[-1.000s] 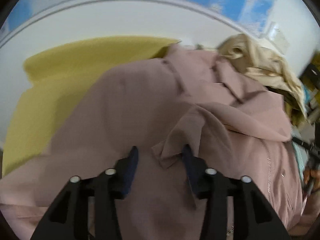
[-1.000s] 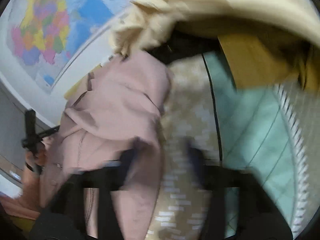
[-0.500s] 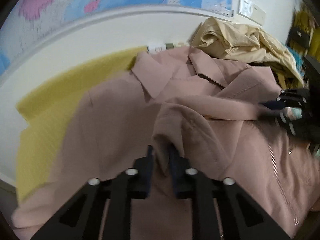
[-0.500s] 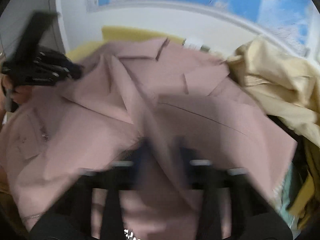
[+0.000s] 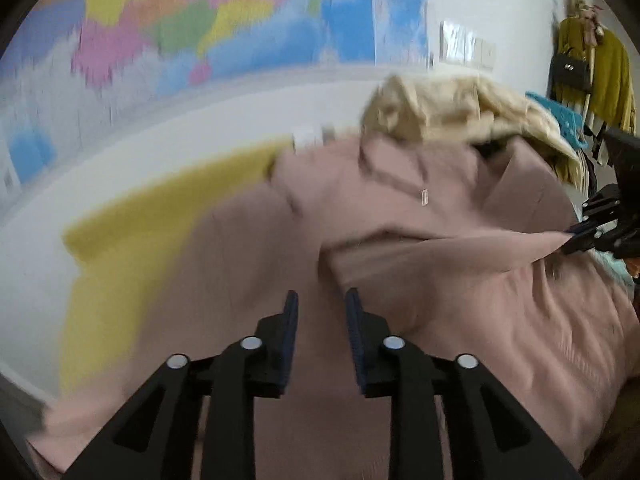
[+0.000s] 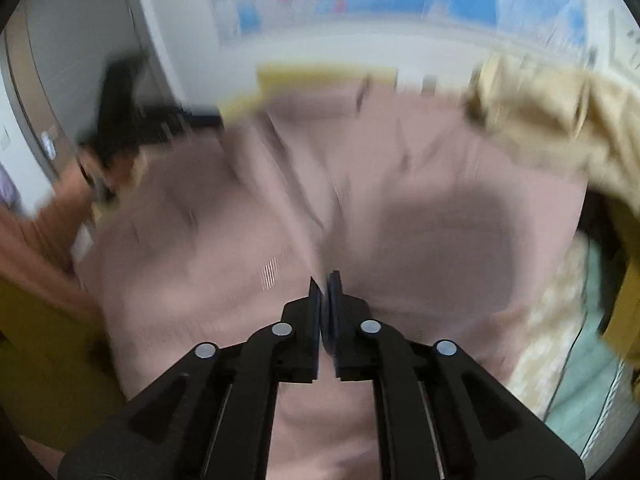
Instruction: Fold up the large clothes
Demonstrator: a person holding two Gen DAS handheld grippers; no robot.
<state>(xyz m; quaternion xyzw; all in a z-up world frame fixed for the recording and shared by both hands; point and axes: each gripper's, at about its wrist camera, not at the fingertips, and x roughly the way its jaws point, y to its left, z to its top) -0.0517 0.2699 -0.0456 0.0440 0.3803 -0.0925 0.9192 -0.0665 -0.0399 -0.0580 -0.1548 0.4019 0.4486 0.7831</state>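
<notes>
A large dusty-pink shirt (image 5: 460, 280) lies spread on a white table (image 5: 168, 152), collar at the far side. My left gripper (image 5: 322, 312) hovers over its middle. The jaws are opening, and pink cloth shows in the gap with neither pad pressing on it. In the blurred right wrist view my right gripper (image 6: 325, 280) is nearly closed on a raised fold of the pink shirt (image 6: 400, 208), though its jaws are beginning to open. From the left wrist view the right gripper (image 5: 576, 240) pulls a pink flap taut. The left gripper (image 6: 200, 118) is a black blur.
A yellow cloth (image 5: 132, 248) lies under the shirt at the left. A crumpled beige garment (image 5: 452, 112) is heaped at the far right. A world map (image 5: 240, 20) covers the wall. Mustard clothes and a black handbag (image 5: 570, 68) hang at the right. Teal patterned fabric (image 6: 584, 392) lies beside the shirt.
My left gripper closed on a sleeve fold, then let it go and parted. My right gripper swung from the shirt's edge over its middle and closed on a fold.
</notes>
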